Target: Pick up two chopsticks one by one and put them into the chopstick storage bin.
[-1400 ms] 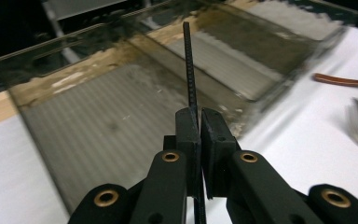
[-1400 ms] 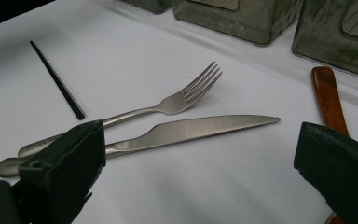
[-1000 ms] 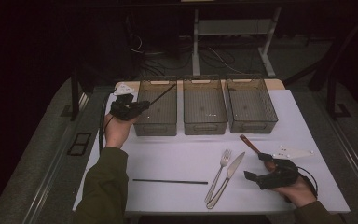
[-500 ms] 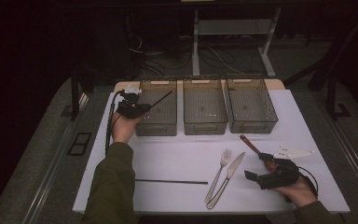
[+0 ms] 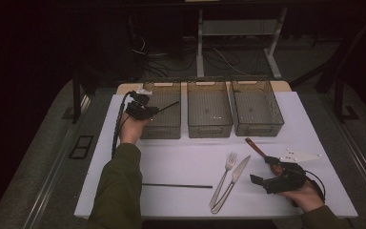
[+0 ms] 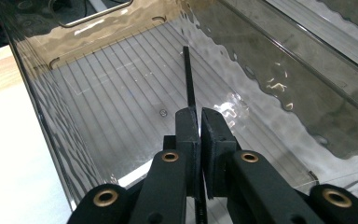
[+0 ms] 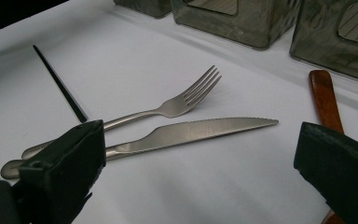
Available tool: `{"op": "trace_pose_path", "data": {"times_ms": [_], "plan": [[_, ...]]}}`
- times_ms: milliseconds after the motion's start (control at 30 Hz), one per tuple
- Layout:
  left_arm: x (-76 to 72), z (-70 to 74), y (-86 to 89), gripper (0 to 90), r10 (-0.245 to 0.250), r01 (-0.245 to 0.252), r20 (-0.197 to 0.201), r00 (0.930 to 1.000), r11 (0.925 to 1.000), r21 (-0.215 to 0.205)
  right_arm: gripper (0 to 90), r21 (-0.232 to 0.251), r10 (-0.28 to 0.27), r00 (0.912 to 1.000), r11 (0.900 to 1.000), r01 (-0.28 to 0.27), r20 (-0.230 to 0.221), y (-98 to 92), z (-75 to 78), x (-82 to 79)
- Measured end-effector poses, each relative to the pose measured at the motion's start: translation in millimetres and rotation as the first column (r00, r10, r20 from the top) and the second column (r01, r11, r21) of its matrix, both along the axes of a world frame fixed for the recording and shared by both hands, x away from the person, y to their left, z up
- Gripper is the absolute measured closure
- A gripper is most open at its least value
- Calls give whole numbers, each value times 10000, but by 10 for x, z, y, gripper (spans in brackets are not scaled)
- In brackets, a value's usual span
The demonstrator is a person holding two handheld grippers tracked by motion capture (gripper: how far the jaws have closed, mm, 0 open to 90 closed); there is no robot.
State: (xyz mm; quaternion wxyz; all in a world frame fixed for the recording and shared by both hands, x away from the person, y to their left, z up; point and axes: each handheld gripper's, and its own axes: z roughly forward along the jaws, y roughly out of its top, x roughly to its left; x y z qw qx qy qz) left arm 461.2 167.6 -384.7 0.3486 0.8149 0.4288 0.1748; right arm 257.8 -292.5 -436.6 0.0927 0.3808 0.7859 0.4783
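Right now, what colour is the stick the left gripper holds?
Black; the stick shows best in the left gripper view.

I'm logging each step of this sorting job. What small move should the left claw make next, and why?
Probably lower slightly and open. The left claw is shut on a black chopstick whose tip already points inside the left bin, so releasing should drop it in.

The high view looks down from above the near edge of the table (image 5: 181,162). The left gripper view sits very close, looking into the left bin (image 6: 98,107). The right gripper view looks low across the tabletop at the fork (image 7: 168,108) and knife (image 7: 191,133), which the high view shares.
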Motion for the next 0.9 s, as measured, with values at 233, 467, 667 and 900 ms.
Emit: {"op": "trace_pose_path", "data": {"times_ms": [233,467,667,900], "plan": [[3,-18,5,746,125,-126,50,9999,9998,155,24,38,-17,10000,10000,17,-20,-3,5,-3],[-68,85,20,647,-275,282,503,9984,9995,-128,24,28,-26,10000,10000,26,-18,-5,3,0],[-201,207,42,522,-735,785,645,9952,9938,-787,24,8,-58,10000,10000,58,-10,-6,3,2],[-456,309,26,434,-1372,1497,993,9856,9799,-1322,24,9,-78,10000,10000,78,-11,-4,3,1]]}}
